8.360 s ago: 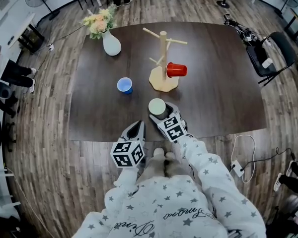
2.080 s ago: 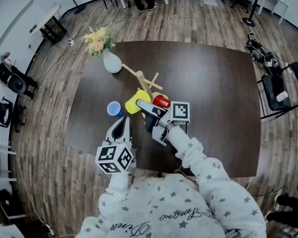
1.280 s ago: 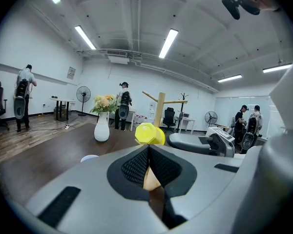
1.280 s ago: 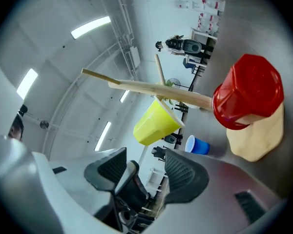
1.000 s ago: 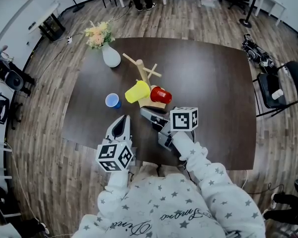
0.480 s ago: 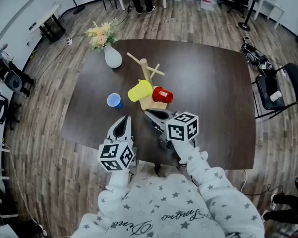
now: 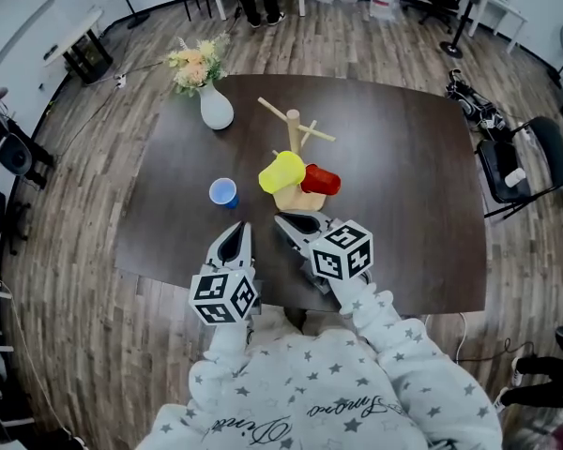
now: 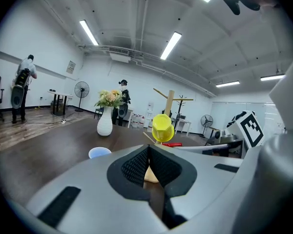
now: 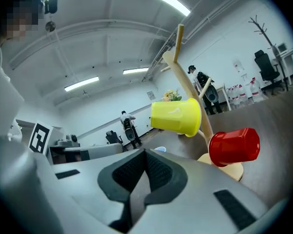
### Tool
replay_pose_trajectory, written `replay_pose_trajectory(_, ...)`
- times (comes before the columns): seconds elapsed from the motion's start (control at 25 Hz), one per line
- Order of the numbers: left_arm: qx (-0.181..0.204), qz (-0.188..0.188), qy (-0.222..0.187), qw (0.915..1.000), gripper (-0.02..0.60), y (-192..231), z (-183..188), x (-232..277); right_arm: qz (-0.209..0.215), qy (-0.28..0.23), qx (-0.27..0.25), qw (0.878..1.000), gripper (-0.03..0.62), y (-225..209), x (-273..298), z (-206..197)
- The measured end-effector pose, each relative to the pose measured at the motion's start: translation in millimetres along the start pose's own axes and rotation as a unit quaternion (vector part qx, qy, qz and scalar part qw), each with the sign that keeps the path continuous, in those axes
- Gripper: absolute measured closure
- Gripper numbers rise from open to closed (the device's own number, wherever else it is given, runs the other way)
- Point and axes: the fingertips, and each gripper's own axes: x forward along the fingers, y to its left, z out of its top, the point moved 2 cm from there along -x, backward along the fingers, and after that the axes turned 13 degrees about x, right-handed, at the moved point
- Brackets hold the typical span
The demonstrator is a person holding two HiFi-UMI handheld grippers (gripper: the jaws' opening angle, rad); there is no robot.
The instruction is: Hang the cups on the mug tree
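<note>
2 cups hung, 1 blue cup (image 7: 223,192) loose on the tabletop (image 7: 403,157); both grippers empty.

Yellow cup (image 7: 281,172) and red cup (image 7: 321,180) sit mouth-first on low pegs of the mug tree (image 7: 294,129). The blue cup stands mouth up, left of the tree base and apart from it. Left gripper (image 7: 236,232) is pressed together on nothing and points towards the blue cup. Right gripper (image 7: 286,221) is likewise closed and bare, near the tree base. The blue cup looks small, light and thin-walled, probably smooth plastic, so it is likely to flex or skid under a hard squeeze. Best hold is probably at the rim, 1 jaw inside and 1 outside, with gentle pressure.
</note>
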Motion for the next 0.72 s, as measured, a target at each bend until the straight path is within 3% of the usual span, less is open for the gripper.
replay_pose_trajectory(0.28, -0.003, -0.026, 0.016, 0.9995, 0.557, 40, -12, 0, -0.054, 0.002, -0.037, 0.998, 0.576, 5, 33, -14)
replay_pose_trajectory(0.72, -0.004, -0.080, 0.038, 0.9960, 0.557, 91, -30, 10, -0.118, -0.002, -0.051, 0.992, 0.574, 4, 85, -30)
